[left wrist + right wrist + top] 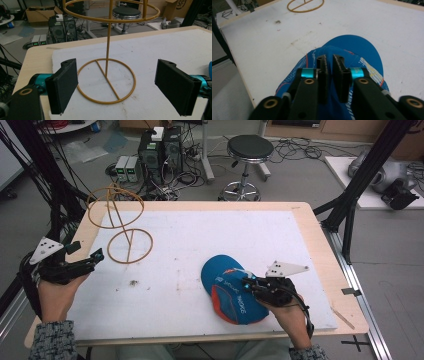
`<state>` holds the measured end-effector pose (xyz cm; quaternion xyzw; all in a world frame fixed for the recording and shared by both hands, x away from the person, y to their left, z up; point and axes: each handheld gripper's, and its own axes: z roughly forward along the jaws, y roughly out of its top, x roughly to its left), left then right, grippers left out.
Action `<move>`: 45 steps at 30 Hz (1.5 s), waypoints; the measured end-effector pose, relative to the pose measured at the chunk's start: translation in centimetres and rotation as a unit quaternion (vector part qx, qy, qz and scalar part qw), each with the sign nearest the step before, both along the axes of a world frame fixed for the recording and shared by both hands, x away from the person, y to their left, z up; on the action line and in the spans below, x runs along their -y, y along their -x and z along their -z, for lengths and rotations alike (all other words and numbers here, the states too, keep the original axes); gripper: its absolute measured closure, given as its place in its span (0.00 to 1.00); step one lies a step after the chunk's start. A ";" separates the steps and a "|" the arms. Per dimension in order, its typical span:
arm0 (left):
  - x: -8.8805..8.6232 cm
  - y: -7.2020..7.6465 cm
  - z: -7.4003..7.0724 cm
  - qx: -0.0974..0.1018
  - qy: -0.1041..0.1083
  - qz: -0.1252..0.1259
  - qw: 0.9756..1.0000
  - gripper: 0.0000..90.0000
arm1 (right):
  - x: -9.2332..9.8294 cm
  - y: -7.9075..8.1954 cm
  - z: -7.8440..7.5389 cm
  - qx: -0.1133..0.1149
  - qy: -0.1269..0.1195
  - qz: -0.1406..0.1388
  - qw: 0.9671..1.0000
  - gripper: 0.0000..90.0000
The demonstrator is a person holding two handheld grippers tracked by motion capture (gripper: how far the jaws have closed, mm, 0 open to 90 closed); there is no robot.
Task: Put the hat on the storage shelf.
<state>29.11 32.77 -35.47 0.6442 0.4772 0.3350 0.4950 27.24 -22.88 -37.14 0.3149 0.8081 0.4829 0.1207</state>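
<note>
We saw a white worktop [200, 245], stool [249, 150] behind. Left gripper [92, 257] fingers spread wide; right gripper [248, 284] fingers pinched the blue cap [222, 275].

The cap [231, 290] at lower centre-right is bright blue with orange-red trim and pale lettering (white-and-yellow print shows nearer its brim). Upper left, the wire stand [121, 222] is mustard gold, on a white board [200, 245].

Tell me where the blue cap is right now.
In the high view the blue cap lies on the white board near its front right, under the right gripper, whose jaws are nearly closed over its crown; the gold wire stand stands far left.
</note>
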 end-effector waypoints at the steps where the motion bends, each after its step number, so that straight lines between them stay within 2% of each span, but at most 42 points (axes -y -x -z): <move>1: 0.0 0.0 0.0 0.000 0.000 0.000 1.000 0.21 | 0.0 0.0 -0.1 0.005 -0.003 0.001 1.000 0.98; 7: -0.6 0.5 -0.2 0.003 0.000 -0.009 1.000 0.21 | -0.3 0.1 -0.9 0.028 -0.024 0.025 0.999 1.00; 10: -0.9 0.8 -0.4 0.005 0.000 -0.012 1.000 0.21 | -0.4 -0.1 -1.5 0.037 -0.043 0.035 0.998 1.00; 13: -1.2 1.1 -0.5 0.007 0.002 -0.015 1.000 0.21 | -0.4 -0.5 -2.2 0.042 -0.065 0.045 0.996 1.00; 16: -1.4 1.4 -0.6 0.008 0.005 -0.017 1.000 0.21 | -0.6 -1.0 -3.1 0.048 -0.077 0.053 0.994 1.00; 22: -1.9 1.7 -0.7 0.011 0.011 -0.021 1.000 0.21 | -1.4 -2.6 -5.8 0.071 -0.112 0.069 0.989 1.00; 25: -1.9 1.8 -0.7 0.013 0.012 -0.021 1.000 0.21 | -2.3 -3.6 -7.2 0.090 -0.124 0.078 0.985 1.00; 26: -1.9 1.8 -0.7 0.013 0.011 -0.019 1.000 0.21 | -3.1 -4.4 -8.2 0.101 -0.131 0.083 0.983 1.00; 27: -2.0 1.8 -0.7 0.014 0.012 -0.019 1.000 0.21 | -3.1 -4.4 -8.2 0.101 -0.131 0.083 0.983 1.00; 33: -2.4 1.9 -0.7 0.015 0.014 -0.021 1.000 0.21 | -5.5 -7.1 -11.0 0.124 -0.142 0.087 0.978 1.00; 35: -2.6 2.0 -0.8 0.015 0.020 -0.021 0.999 0.21 | -6.3 -8.1 -11.9 0.126 -0.146 0.087 0.977 1.00; 36: -2.6 2.0 -0.8 0.017 0.023 -0.021 0.999 0.21 | -7.0 -9.1 -12.7 0.132 -0.149 0.091 0.976 1.00; 38: -2.7 2.1 -0.9 0.020 0.024 -0.022 0.999 0.21 | -7.3 -9.5 -13.0 0.132 -0.150 0.090 0.976 1.00; 42: -3.0 2.2 -0.9 0.021 0.029 -0.023 0.999 0.21 | -9.2 -11.5 -14.4 0.137 -0.151 0.097 0.974 1.00; 45: -3.1 2.2 -0.9 0.022 0.031 -0.022 0.999 0.21 | -10.4 -12.5 -15.3 0.137 -0.162 0.099 0.972 1.00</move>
